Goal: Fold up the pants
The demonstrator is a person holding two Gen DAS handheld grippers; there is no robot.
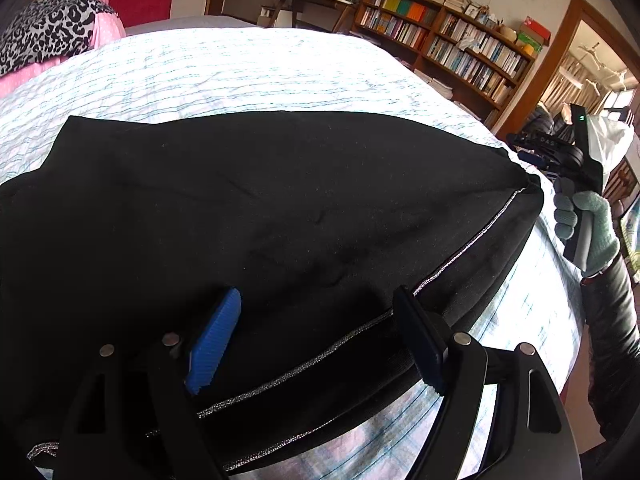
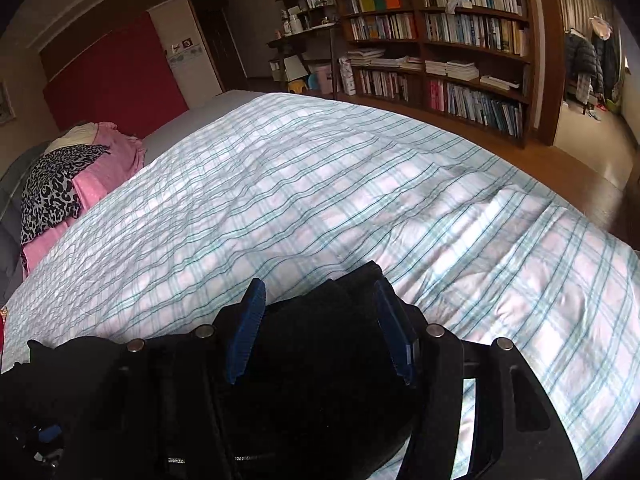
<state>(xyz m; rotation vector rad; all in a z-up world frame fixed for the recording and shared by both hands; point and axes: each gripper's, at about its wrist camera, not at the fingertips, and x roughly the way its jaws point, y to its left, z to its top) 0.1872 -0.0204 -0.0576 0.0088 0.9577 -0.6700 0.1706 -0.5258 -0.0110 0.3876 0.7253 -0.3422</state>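
Black pants point(image 1: 256, 208) with a silver side stripe lie spread across the plaid bed point(image 1: 224, 68). My left gripper point(image 1: 316, 340) is wide open, its blue pads over the near edge of the pants by the stripe, holding nothing. My right gripper point(image 2: 320, 328) is open too, with a bunched end of the pants point(image 2: 320, 352) lying between its fingers, not pinched. The right gripper also shows in the left wrist view point(image 1: 560, 156), held by a gloved hand at the right end of the pants.
A pile of pink and leopard-print clothes point(image 2: 64, 188) lies at the far left of the bed. Bookshelves point(image 2: 440, 48) and a doorway stand beyond the bed's right side. The plaid bedspread point(image 2: 320, 184) stretches ahead of the pants.
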